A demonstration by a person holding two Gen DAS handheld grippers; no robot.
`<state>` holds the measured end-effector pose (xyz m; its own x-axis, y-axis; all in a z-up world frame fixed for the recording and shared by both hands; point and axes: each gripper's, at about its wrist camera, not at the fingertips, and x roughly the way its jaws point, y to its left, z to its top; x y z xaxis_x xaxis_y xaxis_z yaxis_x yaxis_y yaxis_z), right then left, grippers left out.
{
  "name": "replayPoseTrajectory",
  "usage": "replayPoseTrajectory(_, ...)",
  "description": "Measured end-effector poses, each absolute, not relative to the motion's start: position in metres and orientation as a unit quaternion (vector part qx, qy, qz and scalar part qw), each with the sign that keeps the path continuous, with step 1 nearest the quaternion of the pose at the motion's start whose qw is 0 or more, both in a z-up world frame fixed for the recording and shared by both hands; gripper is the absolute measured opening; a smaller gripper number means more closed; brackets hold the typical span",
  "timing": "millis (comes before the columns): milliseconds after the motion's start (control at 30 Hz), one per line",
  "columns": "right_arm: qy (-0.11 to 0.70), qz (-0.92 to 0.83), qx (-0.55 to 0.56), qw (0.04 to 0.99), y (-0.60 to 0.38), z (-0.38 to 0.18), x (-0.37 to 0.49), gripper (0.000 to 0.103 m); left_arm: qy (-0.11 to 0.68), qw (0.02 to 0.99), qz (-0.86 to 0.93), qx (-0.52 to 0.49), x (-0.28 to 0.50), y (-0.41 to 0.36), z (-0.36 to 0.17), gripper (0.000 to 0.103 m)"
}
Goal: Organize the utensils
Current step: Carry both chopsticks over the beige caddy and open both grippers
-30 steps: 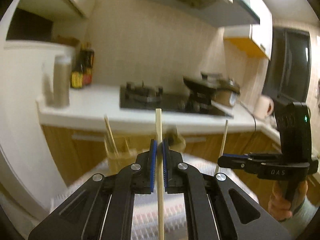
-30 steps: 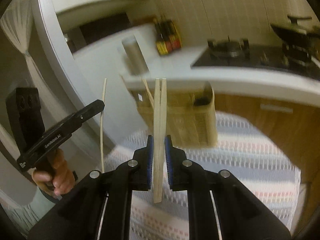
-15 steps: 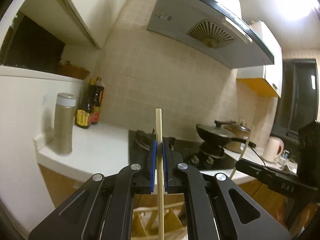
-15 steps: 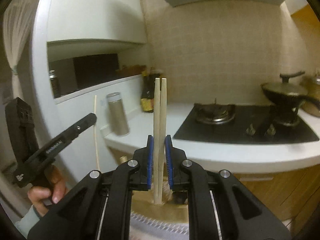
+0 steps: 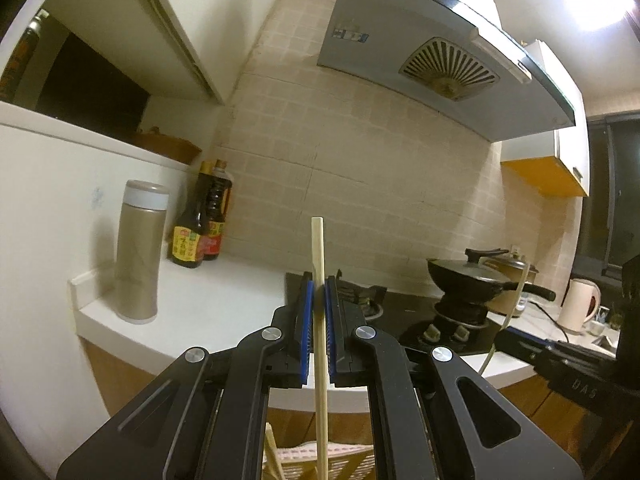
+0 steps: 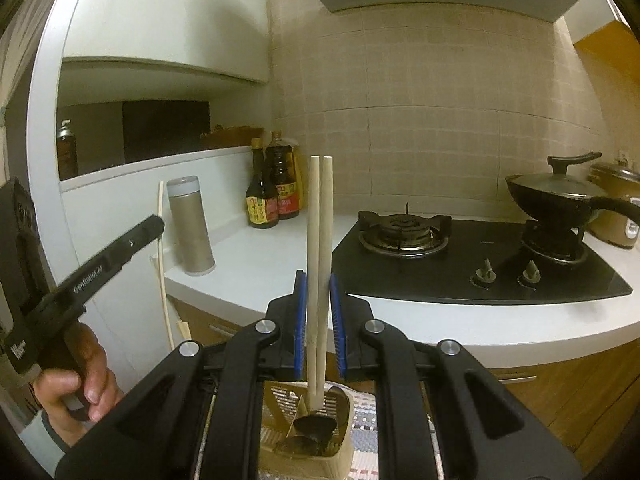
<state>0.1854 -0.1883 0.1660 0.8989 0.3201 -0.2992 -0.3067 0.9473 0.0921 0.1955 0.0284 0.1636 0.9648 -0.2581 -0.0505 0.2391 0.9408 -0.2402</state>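
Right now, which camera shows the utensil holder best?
The right wrist view: the beige slotted utensil holder sits below the jaws, dark utensil inside. The left wrist view shows only a sliver of it at the bottom edge.

Left gripper (image 5: 316,304) clamps a single chopstick (image 5: 319,320), upright, its lower end running down over the utensil holder (image 6: 344,412) below. Right gripper (image 6: 318,312) clamps a pair of chopsticks (image 6: 319,272), upright, lower ends reaching into the same holder; a dark scoop-like utensil (image 6: 312,430) also sits in it. Holder stands on a woven mat (image 6: 366,424), in front of the counter (image 6: 256,264).

On the counter, left to right: flask (image 6: 191,226), two sauce bottles (image 6: 272,188) against the back wall, stove (image 6: 472,256). Lidded pan (image 6: 560,196) on the right burner; cooker pot (image 6: 618,208) right of the pan. Range hood (image 5: 440,52) above the stove. Kettle (image 5: 580,304) at far right.
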Motion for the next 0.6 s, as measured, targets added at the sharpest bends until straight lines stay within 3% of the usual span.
replayPoseTrajectory(600, 0.186, 0.157, 0.001, 0.970, -0.173, 0.130, 0.194, 0.010, 0.047, 0.989, -0.099, -0.100, 0.202, 0.025, 0.121, 0.004)
